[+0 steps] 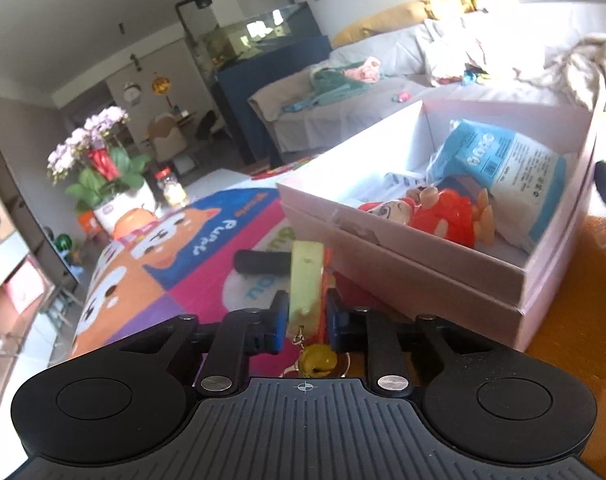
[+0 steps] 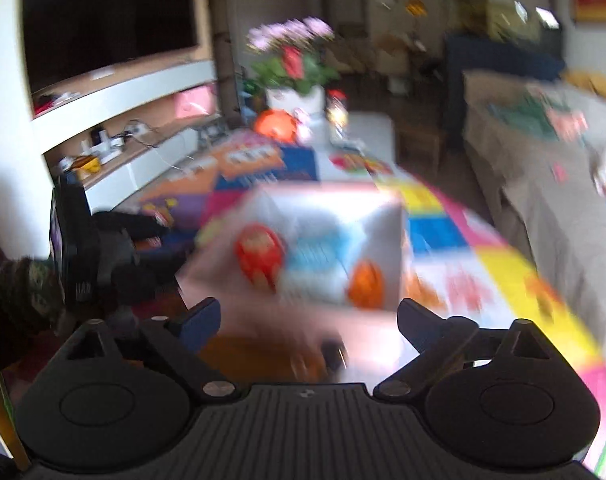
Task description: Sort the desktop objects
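My left gripper (image 1: 305, 320) is shut on a pale yellow-green charm (image 1: 306, 280) that stands upright between the blue pads; a small chain and a yellow bell (image 1: 317, 360) hang below it. Just right of it stands the open white box (image 1: 403, 240), which holds a red doll (image 1: 435, 210) and a blue-and-white packet (image 1: 503, 168). The right wrist view is badly blurred: my right gripper (image 2: 309, 324) is open, with the same box (image 2: 383, 216) ahead of it. The left gripper and a sleeve (image 2: 19, 296) show at that view's left edge.
A black cylinder (image 1: 263, 262) lies on the colourful mat (image 1: 207, 248) beyond the left gripper. A potted orchid (image 1: 103, 168), a jar (image 1: 169, 186) and an orange toy (image 1: 133, 220) stand at the table's far end. A sofa (image 1: 363, 92) runs behind the box.
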The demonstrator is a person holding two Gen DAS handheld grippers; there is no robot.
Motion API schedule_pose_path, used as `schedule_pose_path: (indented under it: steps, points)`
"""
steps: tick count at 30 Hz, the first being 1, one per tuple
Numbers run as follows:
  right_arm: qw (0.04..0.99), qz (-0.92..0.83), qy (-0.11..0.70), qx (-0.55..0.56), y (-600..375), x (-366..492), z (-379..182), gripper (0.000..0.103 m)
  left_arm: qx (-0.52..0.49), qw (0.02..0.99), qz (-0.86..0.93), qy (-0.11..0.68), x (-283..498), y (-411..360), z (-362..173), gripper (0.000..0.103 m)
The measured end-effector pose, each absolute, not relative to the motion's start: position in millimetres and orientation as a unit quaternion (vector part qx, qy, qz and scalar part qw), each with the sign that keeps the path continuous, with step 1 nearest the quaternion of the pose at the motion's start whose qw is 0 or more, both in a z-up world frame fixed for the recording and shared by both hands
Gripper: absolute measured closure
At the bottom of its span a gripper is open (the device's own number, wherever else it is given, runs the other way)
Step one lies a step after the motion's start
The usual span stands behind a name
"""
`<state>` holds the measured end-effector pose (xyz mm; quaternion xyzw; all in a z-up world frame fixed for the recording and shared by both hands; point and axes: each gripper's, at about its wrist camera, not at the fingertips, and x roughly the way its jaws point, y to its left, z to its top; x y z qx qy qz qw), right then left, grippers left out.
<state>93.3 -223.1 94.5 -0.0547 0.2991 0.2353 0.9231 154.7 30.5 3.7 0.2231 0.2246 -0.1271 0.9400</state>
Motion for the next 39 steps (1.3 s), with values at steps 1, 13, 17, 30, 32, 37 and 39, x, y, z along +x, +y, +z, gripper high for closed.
schedule_pose_path:
  steps: [1, 13, 17, 30, 32, 37, 39]
  points:
    - [0.922, 0.245, 0.291, -0.074, -208, 100, 103, 0.031, 0.209, 0.942, -0.126, 0.23, 149, 36, 7, 0.081]
    - [0.859, 0.287, 0.361, -0.223, 16, 248, 79, 0.074, 0.053, 0.946, -0.196, 0.252, 60, 78, 47, 0.081]
    - [0.838, 0.242, 0.404, -0.276, 59, 293, 38, 0.073, 0.001, 0.926, -0.249, 0.283, 45, 82, 41, 0.081]
    - [0.853, 0.251, 0.395, -0.23, 38, 283, 53, 0.103, -0.033, 0.932, -0.203, 0.298, 48, 99, 20, 0.031]
    - [0.86, 0.269, 0.379, -0.209, 22, 261, 72, 0.103, -0.031, 0.935, -0.19, 0.299, 47, 101, 19, 0.025]
    - [0.854, 0.288, 0.379, -0.212, 1, 230, 94, 0.101, -0.011, 0.947, -0.12, 0.297, 51, 98, 18, 0.009]
    - [0.848, 0.281, 0.4, -0.205, 2, 235, 90, 0.092, 0.029, 0.956, -0.045, 0.287, 53, 93, 17, 0.008]
